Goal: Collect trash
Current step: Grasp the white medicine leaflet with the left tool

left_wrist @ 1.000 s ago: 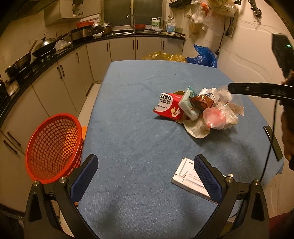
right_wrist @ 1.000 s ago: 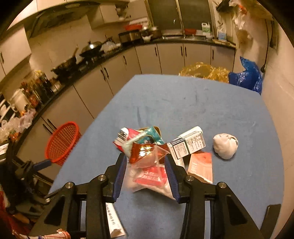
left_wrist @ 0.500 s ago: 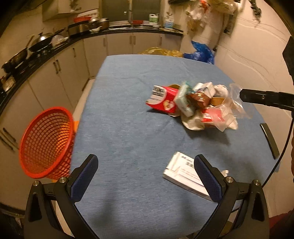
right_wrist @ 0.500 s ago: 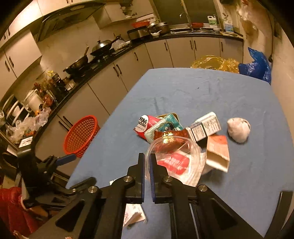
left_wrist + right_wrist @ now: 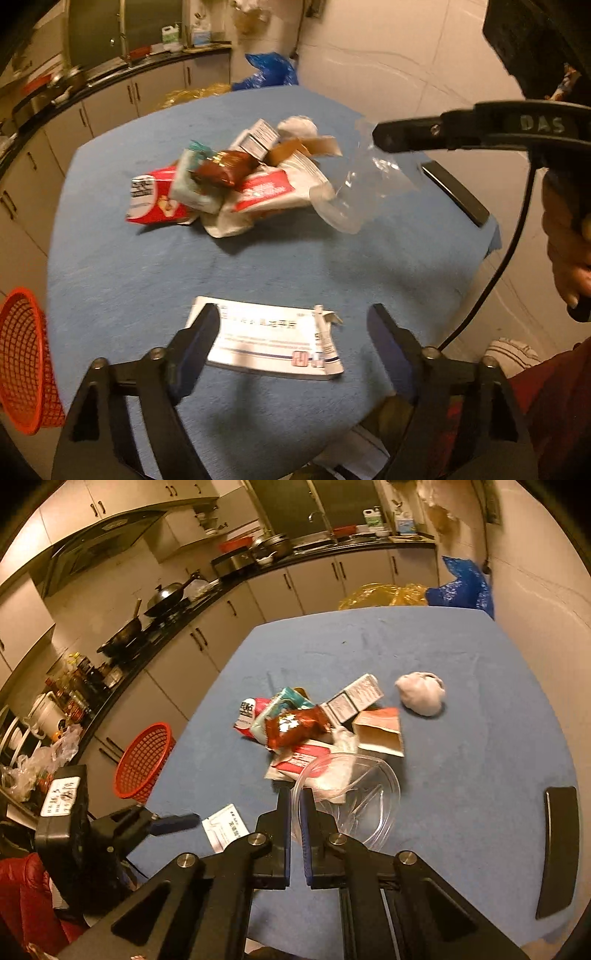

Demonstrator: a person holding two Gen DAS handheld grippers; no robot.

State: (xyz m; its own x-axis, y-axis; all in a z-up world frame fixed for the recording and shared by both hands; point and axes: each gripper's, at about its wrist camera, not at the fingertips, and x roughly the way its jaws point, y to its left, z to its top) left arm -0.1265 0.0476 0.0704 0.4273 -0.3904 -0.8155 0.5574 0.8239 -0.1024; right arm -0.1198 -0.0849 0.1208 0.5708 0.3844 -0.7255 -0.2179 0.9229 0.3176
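Above the blue table [image 5: 480, 664] we are pinching the clear plastic cup [image 5: 354, 794] by its rim in the right gripper [image 5: 295, 805], lifting it free of the trash pile [image 5: 229, 181]; the left gripper [image 5: 291, 332] is hanging wide open over the flat white box [image 5: 273, 339], ready for it, with the red basket [image 5: 144, 760] waiting beside the table's edge.

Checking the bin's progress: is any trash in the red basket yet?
No: the red basket shows only bare mesh inside, with no trash in it.
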